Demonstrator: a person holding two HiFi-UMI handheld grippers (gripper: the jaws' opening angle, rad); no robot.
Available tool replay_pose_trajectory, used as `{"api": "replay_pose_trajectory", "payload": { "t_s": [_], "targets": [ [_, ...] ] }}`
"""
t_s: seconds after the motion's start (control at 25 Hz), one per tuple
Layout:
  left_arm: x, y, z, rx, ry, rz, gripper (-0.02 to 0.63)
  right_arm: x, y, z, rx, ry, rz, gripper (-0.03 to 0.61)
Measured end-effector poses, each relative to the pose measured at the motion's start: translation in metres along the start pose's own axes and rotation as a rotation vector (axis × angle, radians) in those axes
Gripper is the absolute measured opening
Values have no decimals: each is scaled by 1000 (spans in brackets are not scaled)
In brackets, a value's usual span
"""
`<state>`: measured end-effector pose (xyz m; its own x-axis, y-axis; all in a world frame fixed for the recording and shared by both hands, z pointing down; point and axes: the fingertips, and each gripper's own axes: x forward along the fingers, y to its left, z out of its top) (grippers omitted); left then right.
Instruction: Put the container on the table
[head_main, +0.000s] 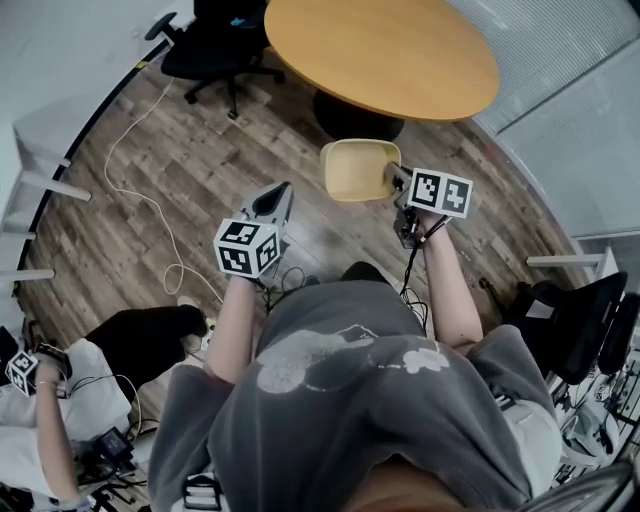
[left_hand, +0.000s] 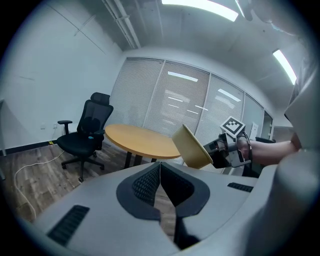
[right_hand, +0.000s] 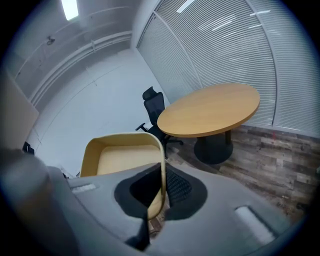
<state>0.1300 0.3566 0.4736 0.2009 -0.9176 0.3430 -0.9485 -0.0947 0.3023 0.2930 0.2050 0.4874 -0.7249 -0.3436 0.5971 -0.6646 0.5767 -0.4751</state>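
A pale yellow, shallow rectangular container hangs in the air above the wooden floor, just short of the round wooden table. My right gripper is shut on its right rim; the rim runs between the jaws in the right gripper view, with the container to the left. The table stands ahead and right there. My left gripper is held lower left of the container, jaws together and empty. The left gripper view shows that gripper, the tilted container and the table.
A black office chair stands left of the table, with another chair at the right edge. A white cable trails over the floor at left. A second person sits at lower left beside a black bag.
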Motion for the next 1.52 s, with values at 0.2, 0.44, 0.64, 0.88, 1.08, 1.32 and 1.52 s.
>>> {"api": "replay_pose_trajectory", "payload": {
  "t_s": [0.2,0.44,0.64,0.88,1.08,1.32,1.52],
  "targets": [
    [-6,28,0,-10,13,5,-2,21,11,2,-16,23,-18,3],
    [6,59,9,-18,15,21,-2,52,10,16,10,32,-24,3],
    [26,81,18,-29,9,47,-2,83,0,43,11,29,-10,3],
    [67,118,42,-38,19,78,-2,139,-9,90,14,45,23,3],
    [114,161,78,-58,14,115,-2,190,-20,147,8,58,49,3],
    [172,198,117,-67,9,147,-2,240,-48,214,8,67,56,3],
    [216,220,141,-69,23,156,-2,274,-65,253,14,81,69,3]
  ]
}}
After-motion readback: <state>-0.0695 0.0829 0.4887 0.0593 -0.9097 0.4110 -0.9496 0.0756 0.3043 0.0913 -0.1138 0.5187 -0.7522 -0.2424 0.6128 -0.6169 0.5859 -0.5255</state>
